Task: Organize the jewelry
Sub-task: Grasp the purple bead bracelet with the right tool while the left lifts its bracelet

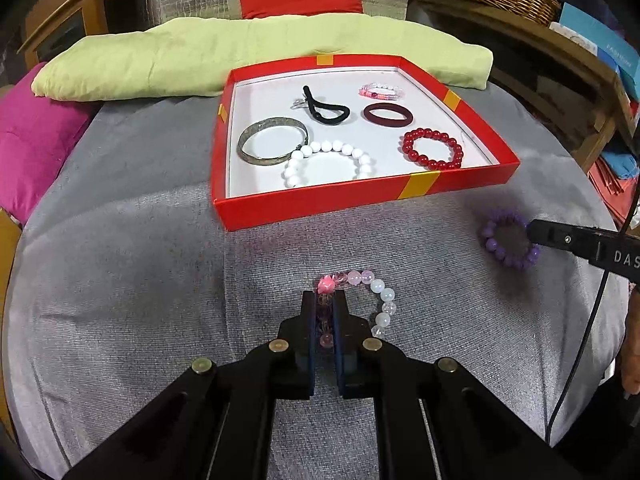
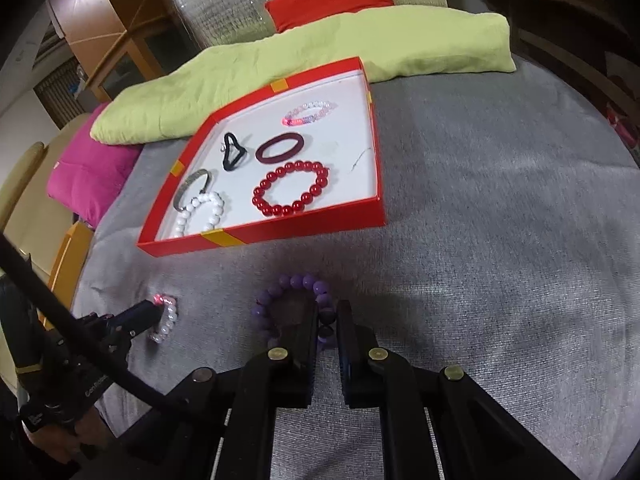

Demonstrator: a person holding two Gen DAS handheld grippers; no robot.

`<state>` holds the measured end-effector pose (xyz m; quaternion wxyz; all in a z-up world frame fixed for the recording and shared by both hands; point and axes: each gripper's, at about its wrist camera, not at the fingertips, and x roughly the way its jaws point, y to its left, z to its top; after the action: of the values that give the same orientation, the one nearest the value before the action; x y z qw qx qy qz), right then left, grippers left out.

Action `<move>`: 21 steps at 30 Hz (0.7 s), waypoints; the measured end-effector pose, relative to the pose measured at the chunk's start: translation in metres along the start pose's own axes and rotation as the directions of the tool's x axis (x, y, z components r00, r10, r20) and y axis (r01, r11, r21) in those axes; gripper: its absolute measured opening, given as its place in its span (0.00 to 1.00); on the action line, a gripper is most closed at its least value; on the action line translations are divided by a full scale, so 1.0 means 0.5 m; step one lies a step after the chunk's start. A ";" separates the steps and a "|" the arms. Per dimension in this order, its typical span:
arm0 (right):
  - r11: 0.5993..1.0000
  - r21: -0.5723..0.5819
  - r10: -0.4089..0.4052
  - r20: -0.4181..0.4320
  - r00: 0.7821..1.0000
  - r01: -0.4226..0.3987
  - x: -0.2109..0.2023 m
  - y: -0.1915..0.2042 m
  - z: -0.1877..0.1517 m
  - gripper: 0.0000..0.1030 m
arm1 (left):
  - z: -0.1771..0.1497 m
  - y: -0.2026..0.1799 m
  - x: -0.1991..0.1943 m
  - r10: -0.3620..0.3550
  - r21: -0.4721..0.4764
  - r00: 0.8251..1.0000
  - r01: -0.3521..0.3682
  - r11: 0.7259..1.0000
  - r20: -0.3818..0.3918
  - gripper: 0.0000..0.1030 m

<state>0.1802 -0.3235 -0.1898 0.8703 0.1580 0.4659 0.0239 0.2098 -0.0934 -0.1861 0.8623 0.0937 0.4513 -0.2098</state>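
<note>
Two bracelets lie outside the red box (image 1: 420, 184) on the grey cover (image 1: 140, 280) in the left wrist view. The left gripper (image 1: 324, 300) has its fingers pressed together on the near side of the pink and white bead bracelet (image 1: 360, 304), beads showing in the narrow slot between them. To the right, the purple bead bracelet (image 1: 508, 240) rests on the cover with the right gripper's tip at its right edge. Inside the box sit a metal bangle (image 1: 272, 142), a white bead bracelet (image 1: 326, 162), a black hair tie (image 1: 324, 106), a dark red ring band (image 1: 388, 115), a red bead bracelet (image 1: 434, 148) and a small pink bracelet (image 1: 380, 91). A green pillow (image 1: 240, 52) lies behind the box.

From the right wrist view, the right gripper (image 2: 328, 312) has its fingers clamped on the right side of the purple bead bracelet (image 2: 288, 296), whose loop lies to the left of them. At the left, the left gripper (image 2: 154, 312) pinches the pink and white bead bracelet (image 2: 166, 318). The red box (image 2: 312, 220) stands beyond both, near them but apart.
</note>
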 end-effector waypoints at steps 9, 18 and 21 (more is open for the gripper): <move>0.997 -0.053 -0.053 -0.002 0.999 0.053 0.018 0.014 -0.005 0.12 | -0.001 0.007 0.005 -0.037 -0.006 0.999 0.037 0.999 0.004 0.08; 0.996 -0.087 0.025 0.073 0.997 -0.019 -0.014 0.044 -0.002 0.10 | 0.007 0.011 -0.028 -0.054 -0.021 0.997 0.055 0.998 0.061 0.07; 0.994 -0.093 0.066 0.113 0.991 -0.056 -0.033 0.058 -0.001 0.10 | 0.014 0.014 -0.050 -0.060 -0.028 0.993 0.063 0.998 0.099 0.07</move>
<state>0.1736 -0.2989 -0.1679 0.9008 0.1340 0.4082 0.0621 0.2053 -0.0826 -0.1618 0.8778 0.0558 0.4144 -0.2336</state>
